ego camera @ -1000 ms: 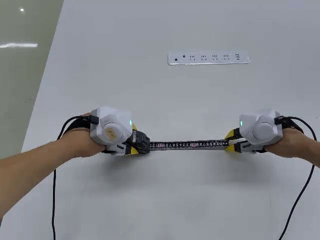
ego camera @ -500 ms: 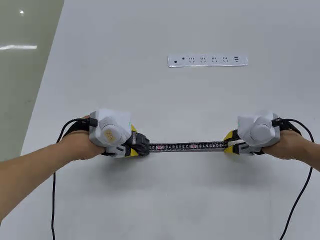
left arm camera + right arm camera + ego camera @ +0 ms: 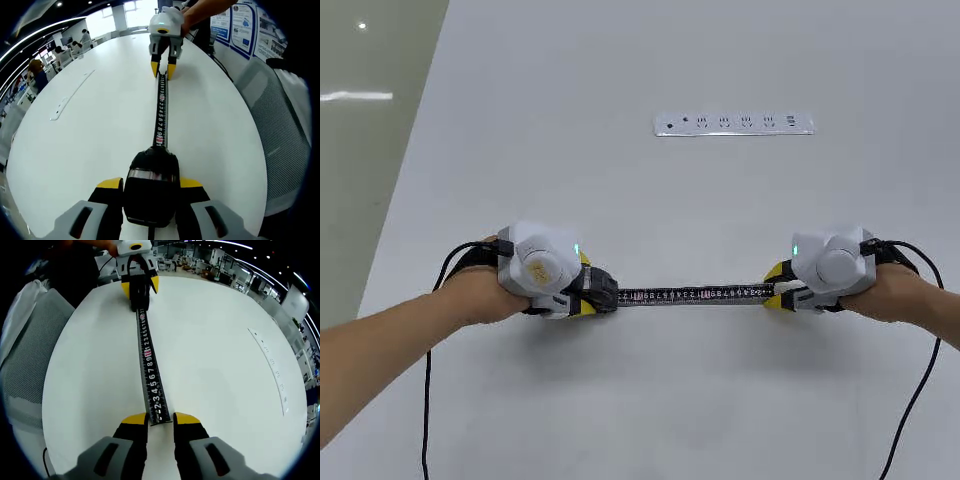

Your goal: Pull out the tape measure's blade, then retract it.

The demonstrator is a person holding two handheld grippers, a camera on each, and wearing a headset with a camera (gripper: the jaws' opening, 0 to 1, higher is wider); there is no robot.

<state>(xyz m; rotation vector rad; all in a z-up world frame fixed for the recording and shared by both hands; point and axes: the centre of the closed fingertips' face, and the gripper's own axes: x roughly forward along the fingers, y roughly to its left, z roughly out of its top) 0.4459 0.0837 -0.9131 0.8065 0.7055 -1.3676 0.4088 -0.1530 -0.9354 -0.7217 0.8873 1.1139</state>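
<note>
A black tape measure case rests on the white table, with my left gripper shut around it. Its blade runs straight right, low over the table, to my right gripper, which is shut on the blade's tip. In the left gripper view the case sits between the yellow-tipped jaws of the left gripper, and the blade leads away to the right gripper. In the right gripper view the right gripper pinches the blade at its low numbers, opposite the left gripper.
A white power strip lies flat on the table beyond the grippers. Black cables trail from both grippers toward me. The table's left edge meets a greenish floor. A grey mesh chair stands by the table's near edge.
The right gripper has crept slightly toward the left one, so the exposed blade looks a touch shorter. The head view has shifted a little.
</note>
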